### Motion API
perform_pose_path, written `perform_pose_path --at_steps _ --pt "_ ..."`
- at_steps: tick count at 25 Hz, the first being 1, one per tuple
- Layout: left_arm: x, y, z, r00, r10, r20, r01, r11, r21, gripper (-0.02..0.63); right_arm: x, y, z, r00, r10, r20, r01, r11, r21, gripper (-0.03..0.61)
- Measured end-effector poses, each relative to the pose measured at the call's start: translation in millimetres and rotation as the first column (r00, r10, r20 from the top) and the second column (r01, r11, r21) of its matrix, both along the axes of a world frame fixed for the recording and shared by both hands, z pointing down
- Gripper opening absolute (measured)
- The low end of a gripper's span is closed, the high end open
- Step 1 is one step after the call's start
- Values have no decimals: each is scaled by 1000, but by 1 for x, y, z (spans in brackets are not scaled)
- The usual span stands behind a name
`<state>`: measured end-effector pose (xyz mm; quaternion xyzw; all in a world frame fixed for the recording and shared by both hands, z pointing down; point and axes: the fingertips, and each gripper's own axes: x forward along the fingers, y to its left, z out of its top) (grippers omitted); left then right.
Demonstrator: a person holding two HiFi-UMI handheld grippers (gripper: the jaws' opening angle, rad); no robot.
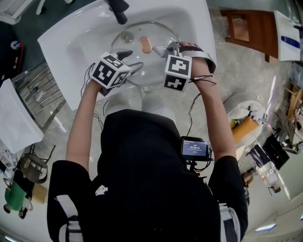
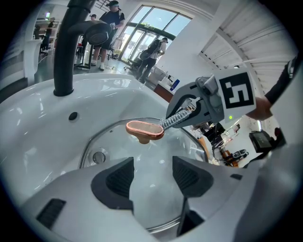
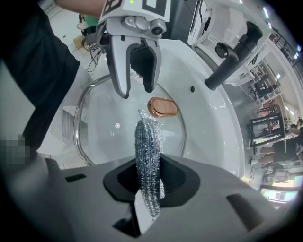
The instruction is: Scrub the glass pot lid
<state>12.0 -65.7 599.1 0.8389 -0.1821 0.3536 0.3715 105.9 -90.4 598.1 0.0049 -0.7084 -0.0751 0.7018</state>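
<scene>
A round glass pot lid (image 1: 142, 75) with a copper knob (image 1: 145, 44) lies in the white sink (image 1: 85, 38). My right gripper (image 1: 171, 48) is shut on a steel wool scrubber (image 3: 147, 142), and the scrubber's tip reaches the glass right beside the knob (image 3: 162, 107). Seen from the left gripper view, the scrubber (image 2: 177, 118) meets the knob (image 2: 144, 129) from the right. My left gripper (image 2: 152, 177) is open, with its jaws spread just above the lid (image 2: 151, 156) near the near rim. Nothing sits between its fingers (image 3: 122, 71).
A black faucet (image 1: 118, 10) rises at the sink's back, with the drain (image 1: 127, 36) under the lid's far edge. A metal rack (image 1: 42, 94) stands left of the sink and wooden furniture (image 1: 246, 28) to the right. People stand far off by the windows.
</scene>
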Motion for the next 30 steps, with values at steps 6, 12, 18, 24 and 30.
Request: perform_pose_path --at_steps 6,12,18,24,30 --pt "0 -1 0 1000 6 1 -6 1000 -4 252 1 9 -6 1000 -1 -4 1 1000 -5 60" --pt "-1 -1 -1 1000 10 2 -10 1000 -7 247 3 20 -12 1000 6 4 -6 1000 -13 61" --pt "-1 -1 -1 1000 17 1 -17 1000 -11 242 6 29 -16 1000 4 -9 -5 1000 -27 61" --pt "0 -1 -1 1000 19 6 -19 1000 -12 241 7 37 -21 1000 -1 -12 0 999 -40 61" --pt "0 -2 -1 1000 22 7 -22 1000 -13 241 8 44 -23 1000 10 -7 -10 999 -47 62"
